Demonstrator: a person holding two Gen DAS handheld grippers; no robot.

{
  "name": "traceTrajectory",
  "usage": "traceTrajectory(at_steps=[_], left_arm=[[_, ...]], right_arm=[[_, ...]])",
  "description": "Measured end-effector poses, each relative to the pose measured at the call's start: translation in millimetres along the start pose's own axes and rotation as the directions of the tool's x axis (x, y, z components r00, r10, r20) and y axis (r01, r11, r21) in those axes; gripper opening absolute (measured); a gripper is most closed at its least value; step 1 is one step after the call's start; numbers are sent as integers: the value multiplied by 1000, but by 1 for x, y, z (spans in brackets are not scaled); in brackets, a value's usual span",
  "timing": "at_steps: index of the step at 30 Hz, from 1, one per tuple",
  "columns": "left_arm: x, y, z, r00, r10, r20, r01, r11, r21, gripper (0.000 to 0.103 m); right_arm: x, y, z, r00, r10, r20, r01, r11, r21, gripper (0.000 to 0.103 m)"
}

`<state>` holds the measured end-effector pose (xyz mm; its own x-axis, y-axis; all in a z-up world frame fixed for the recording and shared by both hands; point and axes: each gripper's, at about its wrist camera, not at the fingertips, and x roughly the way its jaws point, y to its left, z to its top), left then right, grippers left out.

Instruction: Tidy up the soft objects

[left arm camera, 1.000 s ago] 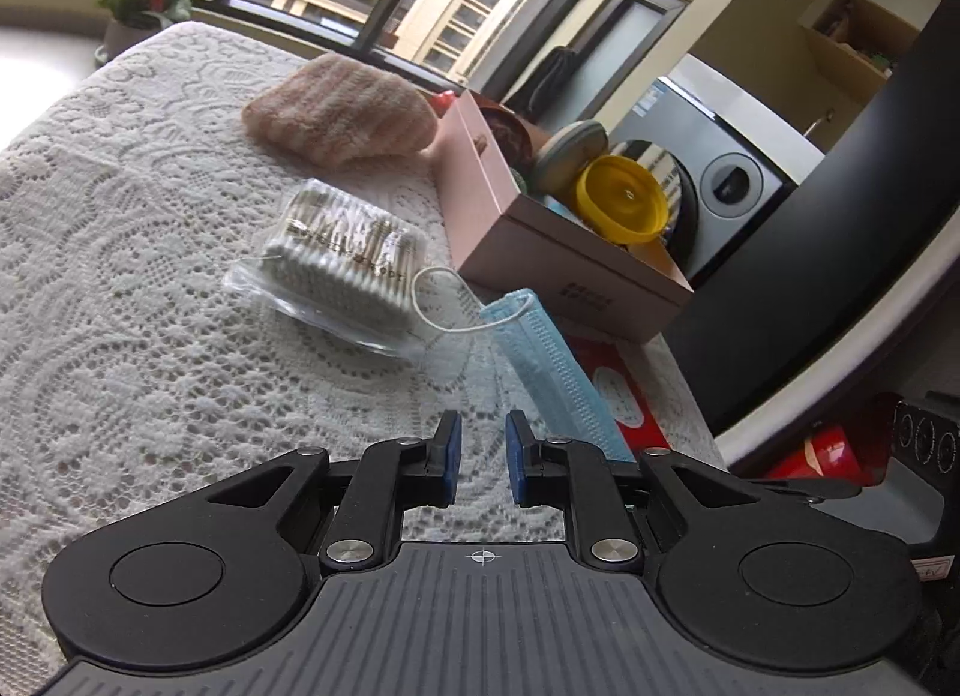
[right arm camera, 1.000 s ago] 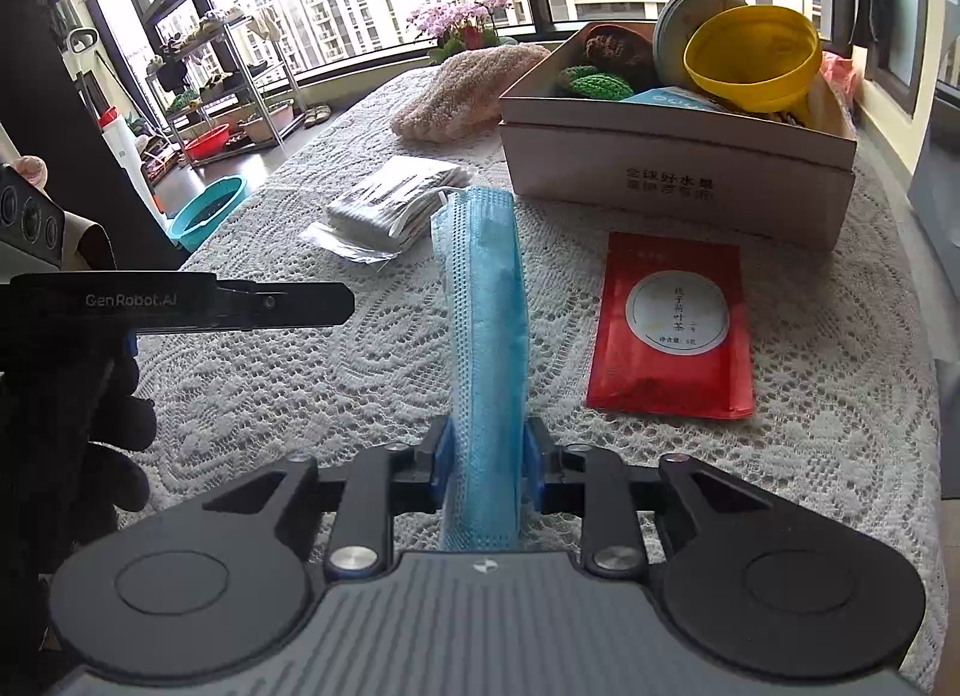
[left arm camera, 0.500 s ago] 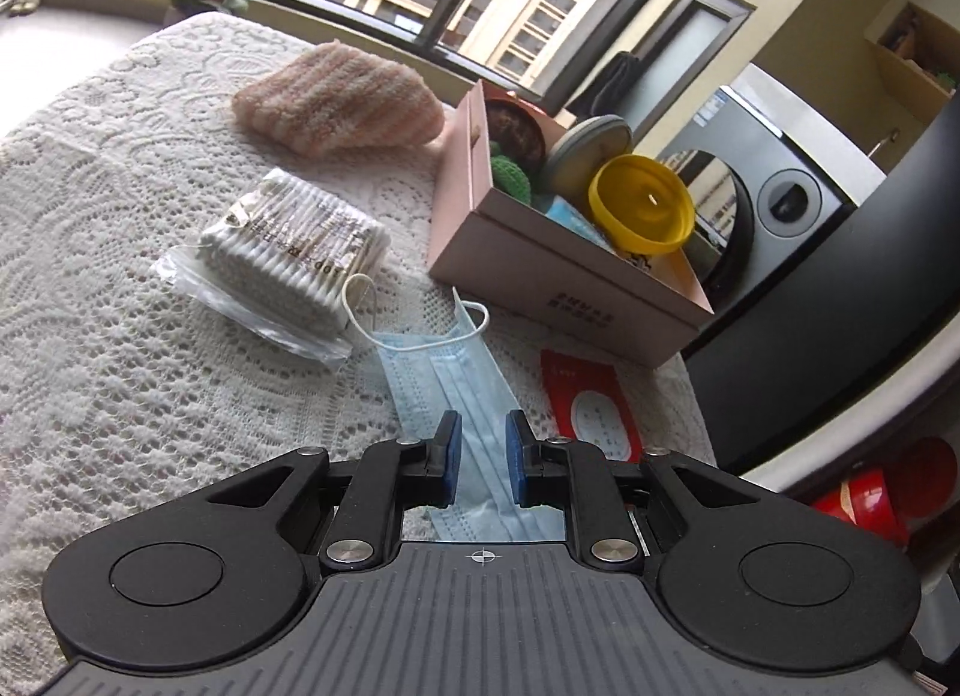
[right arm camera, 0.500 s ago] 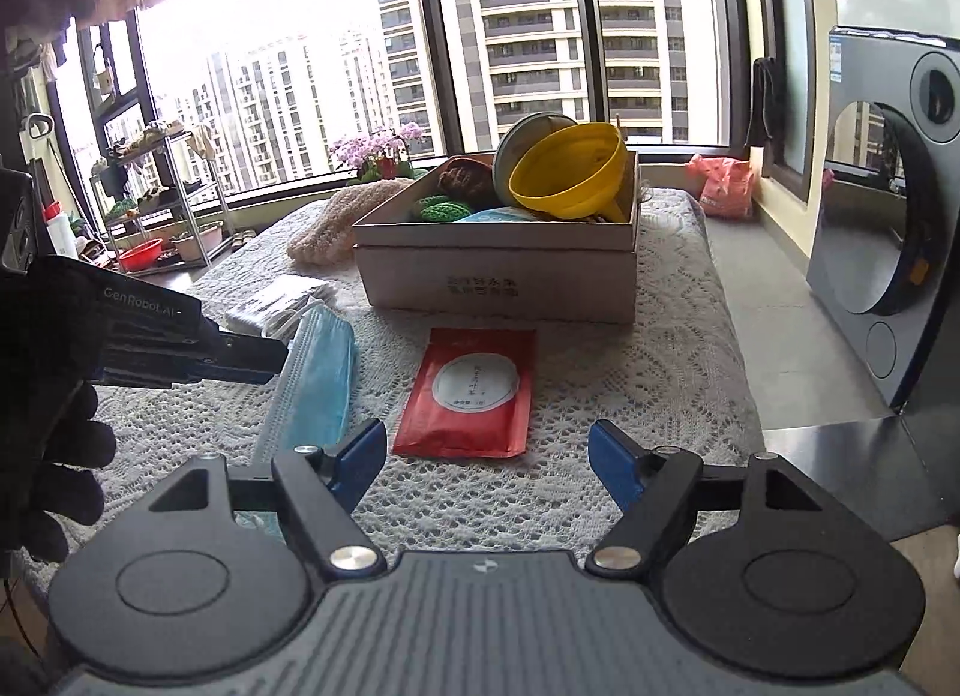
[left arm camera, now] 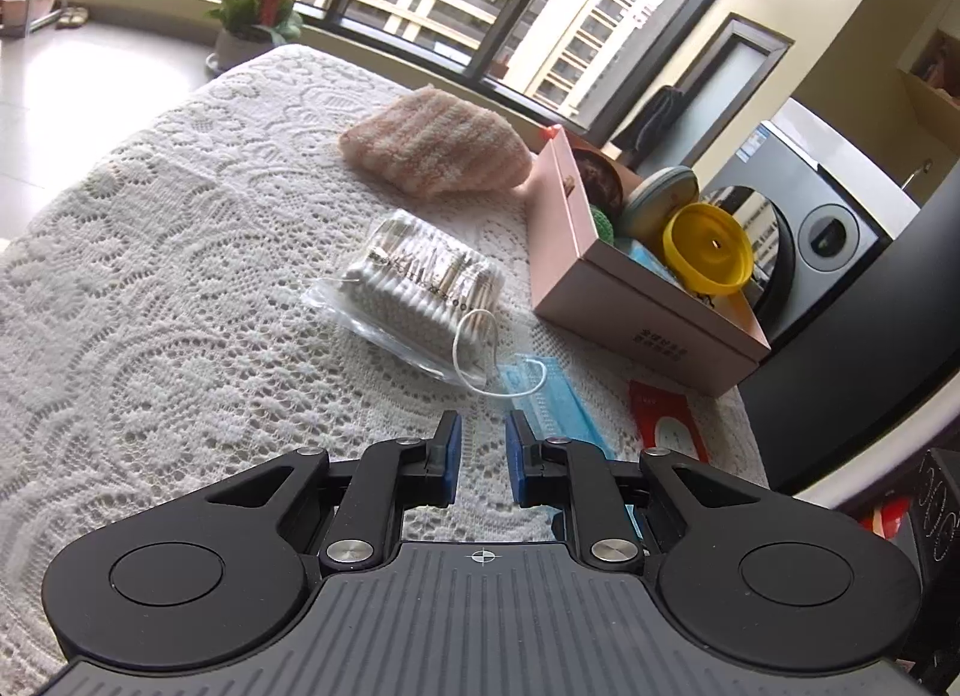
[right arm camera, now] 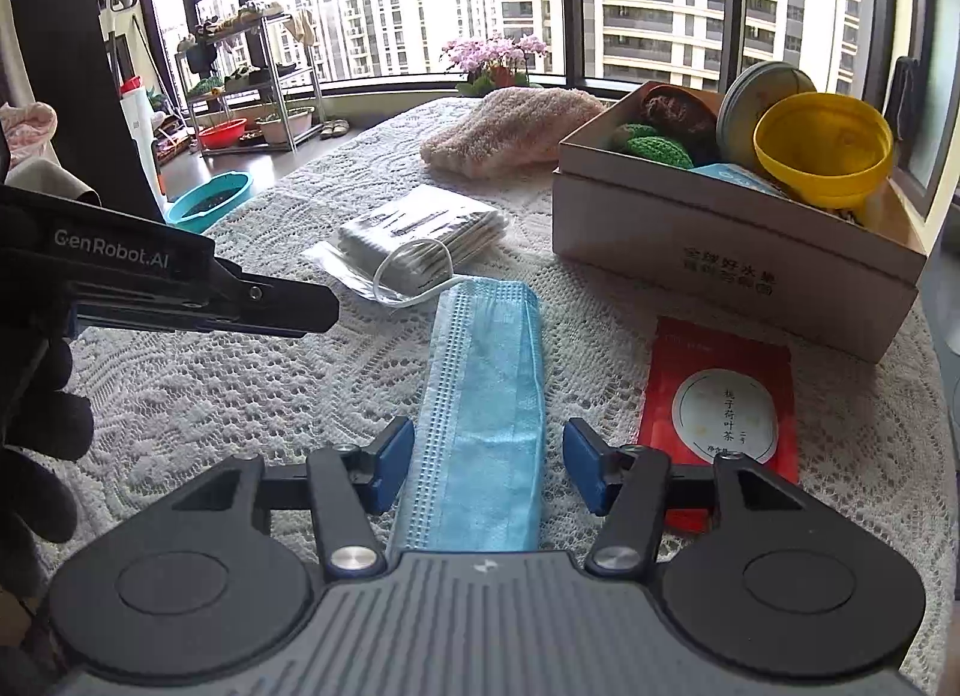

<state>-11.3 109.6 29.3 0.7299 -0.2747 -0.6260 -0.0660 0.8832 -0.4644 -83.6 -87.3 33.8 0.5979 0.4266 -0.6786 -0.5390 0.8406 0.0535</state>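
Mask (right arm camera: 483, 414) flat on lace tablecloth (right arm camera: 240, 396), lengthwise between my right gripper (right arm camera: 489, 471) pads; jaws closing, not yet pressing it; my left gripper (left arm camera: 478, 459) pressed nearly together, empty, beside the mask.

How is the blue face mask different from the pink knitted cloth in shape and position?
The blue face mask lies flat, long and thin, at the near edge; the pink knitted cloth is thick, fluffy and bunched, at the far edge. The mask lies beside the red packet; the cloth lies beside the box. Both rest on the lace tablecloth.
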Motion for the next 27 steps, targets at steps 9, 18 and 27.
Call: traceTrajectory(at_steps=[9, 18, 27], left_arm=[[6, -13, 31, 993, 46, 110, -78, 946, 315, 18], [69, -41, 39, 998, 57, -12, -44, 865, 501, 48], [65, -41, 37, 996, 59, 64, -84, 841, 535, 57]], right_arm=[[-42, -37, -8, 990, -114, 85, 101, 985, 141, 6], [-30, -71, -35, 978, -189, 83, 164, 954, 250, 7], [-36, -73, -40, 979, -170, 110, 135, 953, 271, 7]])
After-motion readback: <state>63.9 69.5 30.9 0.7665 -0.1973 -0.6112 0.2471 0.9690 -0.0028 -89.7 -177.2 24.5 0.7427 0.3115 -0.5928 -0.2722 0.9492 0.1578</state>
